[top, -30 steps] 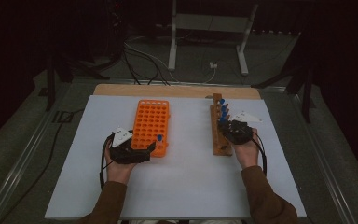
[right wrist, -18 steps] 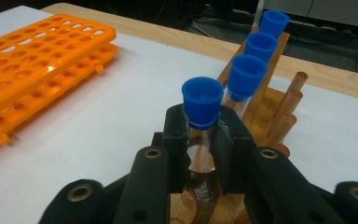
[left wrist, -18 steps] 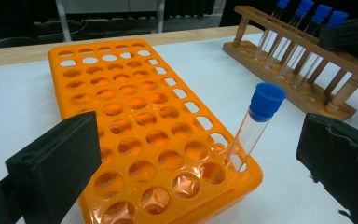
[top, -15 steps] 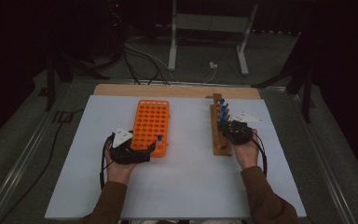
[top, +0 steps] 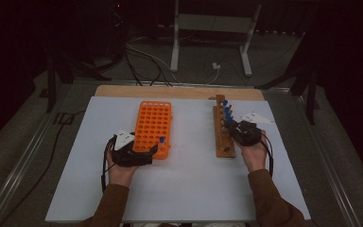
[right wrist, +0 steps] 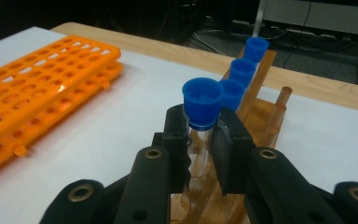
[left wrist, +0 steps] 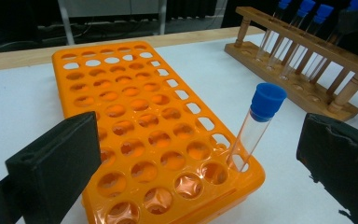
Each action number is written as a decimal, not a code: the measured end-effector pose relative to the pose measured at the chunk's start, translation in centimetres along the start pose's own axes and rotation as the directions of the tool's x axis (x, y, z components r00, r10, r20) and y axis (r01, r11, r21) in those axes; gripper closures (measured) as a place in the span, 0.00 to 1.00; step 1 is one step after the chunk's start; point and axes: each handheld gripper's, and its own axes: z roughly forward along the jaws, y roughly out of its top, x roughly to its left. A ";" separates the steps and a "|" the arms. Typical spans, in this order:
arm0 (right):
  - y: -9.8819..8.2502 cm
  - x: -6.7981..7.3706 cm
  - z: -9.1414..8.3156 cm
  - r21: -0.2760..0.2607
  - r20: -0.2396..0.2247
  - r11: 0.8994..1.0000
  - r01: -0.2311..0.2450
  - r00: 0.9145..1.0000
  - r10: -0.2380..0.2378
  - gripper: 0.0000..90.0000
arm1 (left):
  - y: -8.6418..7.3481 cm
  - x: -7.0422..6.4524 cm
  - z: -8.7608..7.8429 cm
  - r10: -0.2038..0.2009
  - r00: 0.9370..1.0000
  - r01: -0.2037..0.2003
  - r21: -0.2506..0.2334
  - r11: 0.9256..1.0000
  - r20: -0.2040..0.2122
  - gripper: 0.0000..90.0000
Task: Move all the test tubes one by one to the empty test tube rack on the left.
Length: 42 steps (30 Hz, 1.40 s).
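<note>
My right gripper [right wrist: 204, 140] pinches a blue-capped tube [right wrist: 201, 112] in the wooden rack [top: 224, 137]. My left gripper [left wrist: 200, 154] is wide open, holding nothing, by the orange rack [left wrist: 135, 126].

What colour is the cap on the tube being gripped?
Blue: the cap of the tube, clearest in the right gripper view.

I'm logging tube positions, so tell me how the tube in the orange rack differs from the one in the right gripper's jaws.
The orange-rack tube stands free in a corner hole, leaning; the gripped tube is clamped just under its cap by the right gripper at the wooden rack. The left gripper stands open around the first tube without touching it. Both are clear with blue caps.
</note>
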 end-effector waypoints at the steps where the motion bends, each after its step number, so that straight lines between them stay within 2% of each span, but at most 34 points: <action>1: 0.1 -0.1 -0.1 -0.004 -0.003 1.000 -0.006 1.000 0.006 0.85 | 0.0 0.0 0.0 0.001 1.000 -0.001 0.002 1.000 0.000 0.01; 8: 0.7 -0.1 -0.9 -0.023 -0.012 1.000 -0.015 1.000 0.014 0.85 | 0.0 0.0 0.0 -0.003 1.000 0.003 -0.004 1.000 0.003 0.01; 16: 1.9 0.0 -1.9 -0.046 -0.013 0.999 0.004 1.000 -0.005 0.85 | 0.1 0.1 -0.1 -0.022 1.000 0.023 -0.018 1.000 0.018 0.01; 24: 3.0 0.4 -2.7 -0.071 -0.022 0.997 0.028 0.999 -0.029 0.85 | 0.2 0.0 -0.1 -0.021 1.000 0.022 -0.022 1.000 0.020 0.01; 37: 3.1 2.1 -2.6 -0.064 -0.068 0.996 0.066 0.995 -0.071 0.85 | 0.7 -0.9 -0.1 0.002 1.000 -0.001 -0.047 0.999 0.020 0.01; 42: 2.9 3.1 -2.2 -0.057 -0.099 0.995 0.078 0.992 -0.083 0.85 | 1.0 -1.5 0.0 0.017 0.999 -0.016 -0.056 0.998 0.028 0.01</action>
